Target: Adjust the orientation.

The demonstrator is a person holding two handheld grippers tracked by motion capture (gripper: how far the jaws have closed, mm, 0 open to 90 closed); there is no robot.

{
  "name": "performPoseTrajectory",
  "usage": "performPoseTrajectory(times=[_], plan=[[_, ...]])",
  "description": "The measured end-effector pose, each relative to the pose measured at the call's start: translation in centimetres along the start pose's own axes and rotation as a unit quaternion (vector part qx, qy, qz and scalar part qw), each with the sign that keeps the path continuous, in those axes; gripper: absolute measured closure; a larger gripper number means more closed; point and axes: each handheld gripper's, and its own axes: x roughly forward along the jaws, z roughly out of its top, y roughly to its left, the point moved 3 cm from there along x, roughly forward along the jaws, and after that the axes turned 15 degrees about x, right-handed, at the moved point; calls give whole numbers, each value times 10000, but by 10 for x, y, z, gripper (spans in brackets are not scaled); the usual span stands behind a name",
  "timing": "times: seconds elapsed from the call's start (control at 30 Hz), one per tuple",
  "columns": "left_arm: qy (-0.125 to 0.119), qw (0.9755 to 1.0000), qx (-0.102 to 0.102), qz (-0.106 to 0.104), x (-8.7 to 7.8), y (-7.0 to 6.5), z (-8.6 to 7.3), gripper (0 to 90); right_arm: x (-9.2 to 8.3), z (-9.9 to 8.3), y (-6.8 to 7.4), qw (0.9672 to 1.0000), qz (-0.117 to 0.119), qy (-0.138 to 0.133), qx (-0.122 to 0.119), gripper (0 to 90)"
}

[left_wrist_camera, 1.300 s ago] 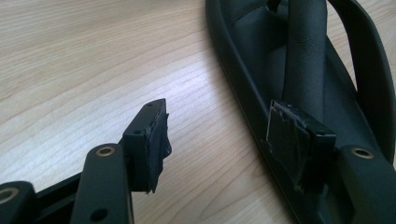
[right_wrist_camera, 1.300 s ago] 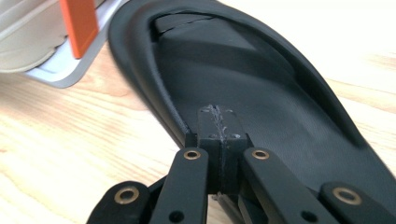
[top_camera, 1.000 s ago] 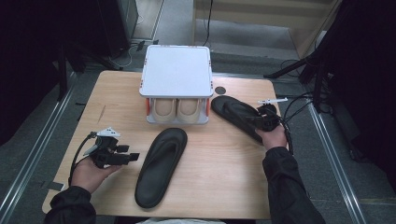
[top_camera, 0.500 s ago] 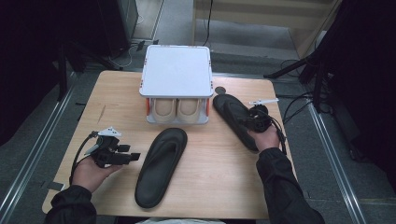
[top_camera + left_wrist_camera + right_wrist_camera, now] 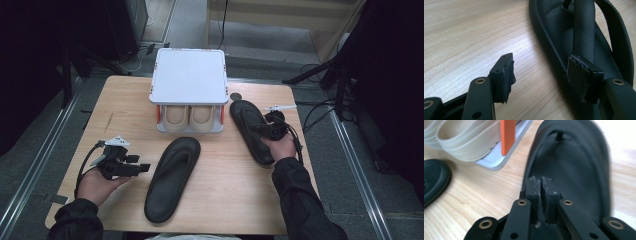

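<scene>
- High view: right gripper (image 5: 270,129) over the right sandal (image 5: 250,127), which lies on the surface (image 5: 125,105) beside the rack (image 5: 189,80).
- Right gripper view: fingers (image 5: 534,187) nearly together, just opening; whether the strap sits between them is unclear.
- Left gripper view: left gripper (image 5: 546,72) fingers apart, gripping nothing, beside the left sandal (image 5: 584,30).

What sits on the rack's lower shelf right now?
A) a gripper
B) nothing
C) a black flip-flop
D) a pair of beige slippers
D: two beige slippers lie side by side under the white rack top, while both black flip-flops lie on the table.
</scene>
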Motion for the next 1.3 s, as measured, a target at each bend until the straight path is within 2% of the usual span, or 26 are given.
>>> performPoseTrajectory(times=[0.23,0.4,0.57,0.73,1.03,1.3], plan=[[-98,10000,-2,10,-2,-1,0,391,-17,10,-16,9994,-82,-302,127,815],[-112,9999,-48,69,-5,-3,-4,391,-20,17,-30,9984,-170,-482,227,710],[-97,9998,-114,102,-8,-3,-9,390,-17,20,-39,9979,-238,-526,293,675],[-59,9997,-179,129,-11,-4,-14,390,-8,21,-48,9976,-285,-493,397,657],[-36,9995,-275,180,-14,-4,-21,386,10,18,-50,9983,-397,-217,372,658],[-1,9995,-255,189,-13,-4,-20,385,14,17,-52,9980,-437,-167,417,719]])
